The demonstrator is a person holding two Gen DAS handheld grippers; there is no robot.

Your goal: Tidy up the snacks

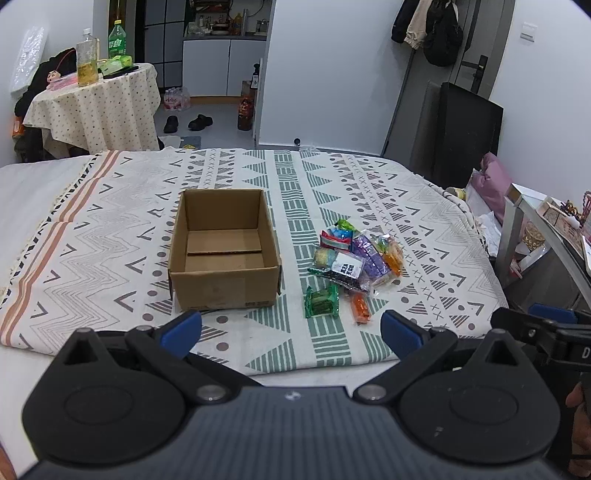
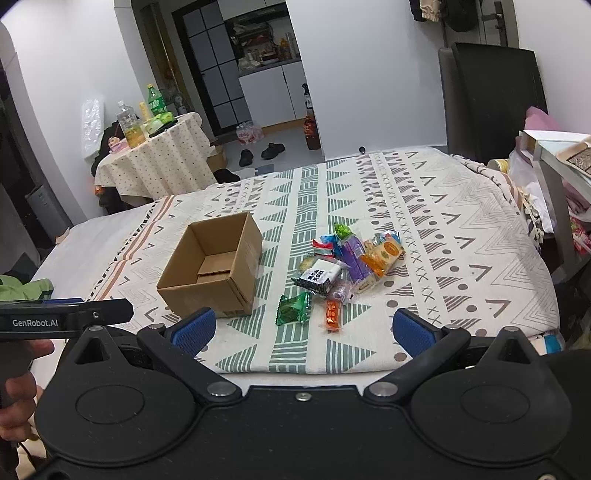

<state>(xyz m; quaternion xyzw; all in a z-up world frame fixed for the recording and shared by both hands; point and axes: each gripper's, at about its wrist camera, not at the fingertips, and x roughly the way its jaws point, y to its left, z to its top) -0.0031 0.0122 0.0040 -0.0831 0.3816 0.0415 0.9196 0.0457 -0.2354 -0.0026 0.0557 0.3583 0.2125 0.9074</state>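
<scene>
white walls [image 1: 332, 74] close in a small room with a grey floor [image 1: 214, 125]. a bed carries a patterned cloth [image 1: 369, 192]. a round table under a dotted cloth [image 1: 99, 107] holds bottles [image 1: 86, 59] at the far left. black shoes [image 1: 188, 123] lie near white cabinets [image 1: 221, 66]. dark coats [image 1: 432, 26] hang by a door [image 1: 476, 48], and a black panel [image 1: 469, 133] leans on the wall.
</scene>
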